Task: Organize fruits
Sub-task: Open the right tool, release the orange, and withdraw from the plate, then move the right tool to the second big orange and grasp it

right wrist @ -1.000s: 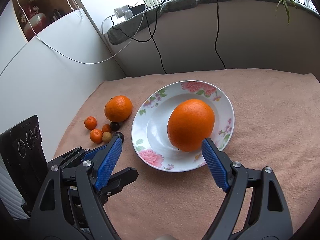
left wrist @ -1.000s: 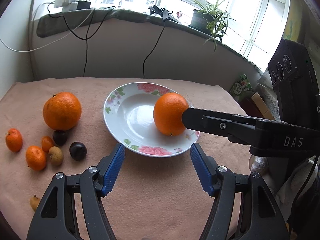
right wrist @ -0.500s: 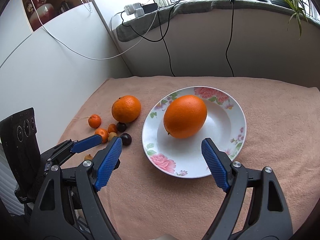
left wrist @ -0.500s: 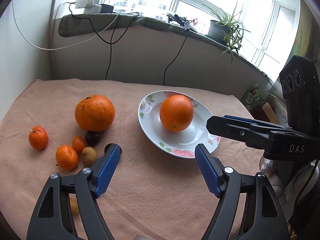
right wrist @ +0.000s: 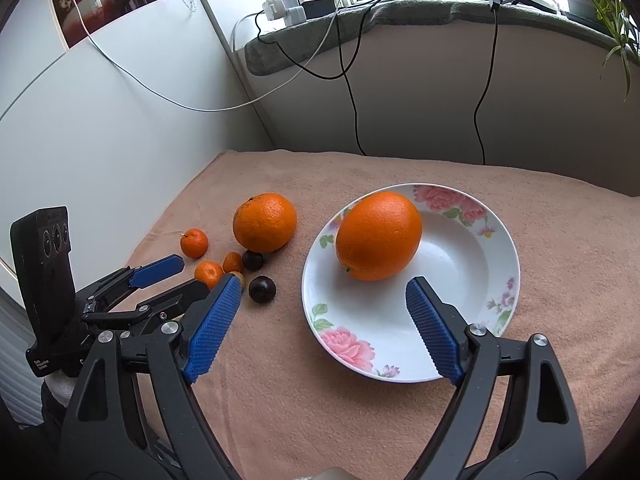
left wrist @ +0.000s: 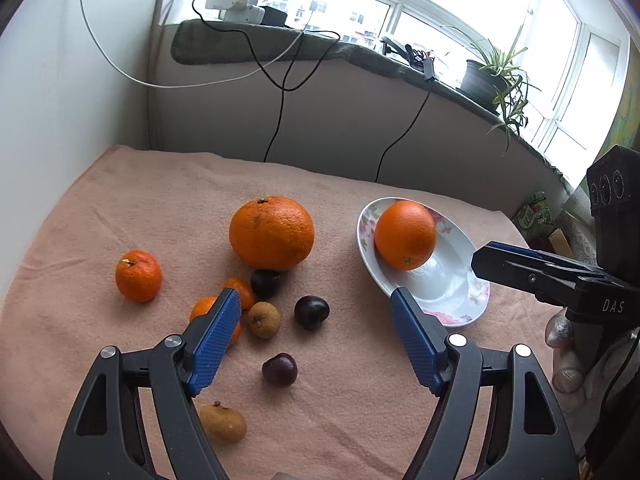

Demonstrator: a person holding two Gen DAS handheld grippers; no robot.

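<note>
Currently, in the left wrist view, small fruits cluster at centre left on the peach-cloth surface [left wrist: 120,200]: a mandarin [left wrist: 139,276], a large bumpy orange [left wrist: 271,233], dark cherries [left wrist: 311,312] and a brown longan [left wrist: 263,319]. The left hand-held gripper [left wrist: 316,336] hovers over them, wide apart and holding nothing, probably choosing the next fruit; its jaws have just been opening. One blue finger [left wrist: 214,340] half hides another mandarin. At right, a smooth orange [left wrist: 405,235] sits in the floral plate [left wrist: 460,312]. The right hand-held gripper [right wrist: 324,324] is wide apart too, empty, above the plate's near rim.
</note>
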